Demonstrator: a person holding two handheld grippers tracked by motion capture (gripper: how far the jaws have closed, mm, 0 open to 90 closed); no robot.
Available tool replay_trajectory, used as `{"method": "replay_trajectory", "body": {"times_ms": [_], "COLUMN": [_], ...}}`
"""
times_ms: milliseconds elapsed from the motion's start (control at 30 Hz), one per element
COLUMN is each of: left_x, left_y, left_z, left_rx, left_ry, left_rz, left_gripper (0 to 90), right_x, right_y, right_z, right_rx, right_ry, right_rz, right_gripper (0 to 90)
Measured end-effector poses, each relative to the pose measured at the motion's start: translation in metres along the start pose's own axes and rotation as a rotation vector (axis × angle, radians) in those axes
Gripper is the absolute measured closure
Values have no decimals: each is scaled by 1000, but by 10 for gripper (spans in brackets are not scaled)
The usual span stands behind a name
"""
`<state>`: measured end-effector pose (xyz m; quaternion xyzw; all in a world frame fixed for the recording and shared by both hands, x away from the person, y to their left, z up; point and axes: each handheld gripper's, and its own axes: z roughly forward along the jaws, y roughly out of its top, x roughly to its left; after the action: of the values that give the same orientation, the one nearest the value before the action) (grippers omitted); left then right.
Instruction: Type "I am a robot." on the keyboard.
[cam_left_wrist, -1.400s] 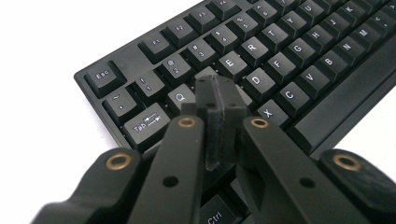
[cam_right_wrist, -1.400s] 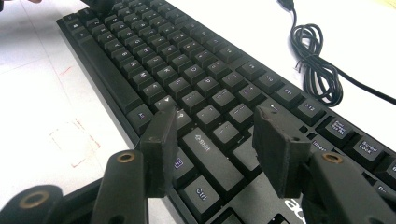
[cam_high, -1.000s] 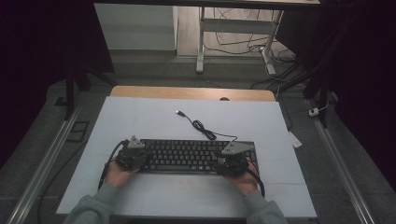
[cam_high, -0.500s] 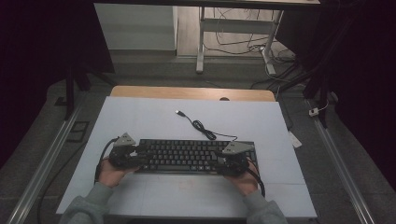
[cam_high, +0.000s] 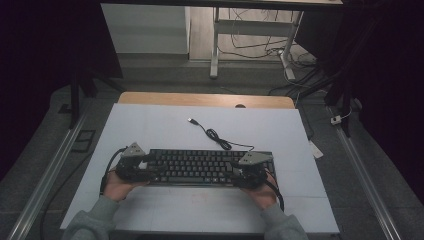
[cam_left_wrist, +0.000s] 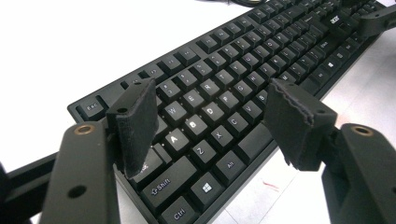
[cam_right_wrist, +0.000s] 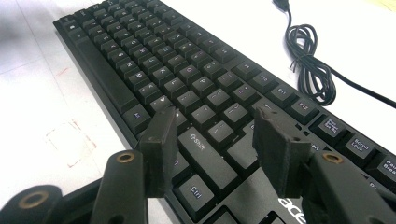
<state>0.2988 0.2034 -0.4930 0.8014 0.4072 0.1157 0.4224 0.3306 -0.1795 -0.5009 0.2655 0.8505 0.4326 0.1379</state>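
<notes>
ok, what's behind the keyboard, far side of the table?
Behind the keyboard lies its black cable, loosely coiled on the white table, USB plug free. Where it joins the keyboard can't be made out.
</notes>
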Motion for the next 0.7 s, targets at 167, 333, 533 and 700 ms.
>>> {"method": "replay_trajectory", "body": {"times_ms": [167, 333, 533, 700], "left_x": [-1, -4, -12, -21], "left_y": [0, 1, 3, 4], "left_z": [0, 1, 5, 13], "left_rx": [-5, -5, 0, 14], "left_ry": [-21, -38, -67, -90], "left_rz": [7, 19, 51, 78], "left_gripper": [340, 340, 347, 354], "right_x": [0, 0, 0, 0], "right_y": [0, 0, 0, 0], "right_z": [0, 0, 0, 0], "right_rx": [1, 0, 1, 2], "right_ry": [-1, 1, 0, 1], "right_rz": [-1, 2, 1, 2], "right_gripper": [500, 500, 500, 500]}}
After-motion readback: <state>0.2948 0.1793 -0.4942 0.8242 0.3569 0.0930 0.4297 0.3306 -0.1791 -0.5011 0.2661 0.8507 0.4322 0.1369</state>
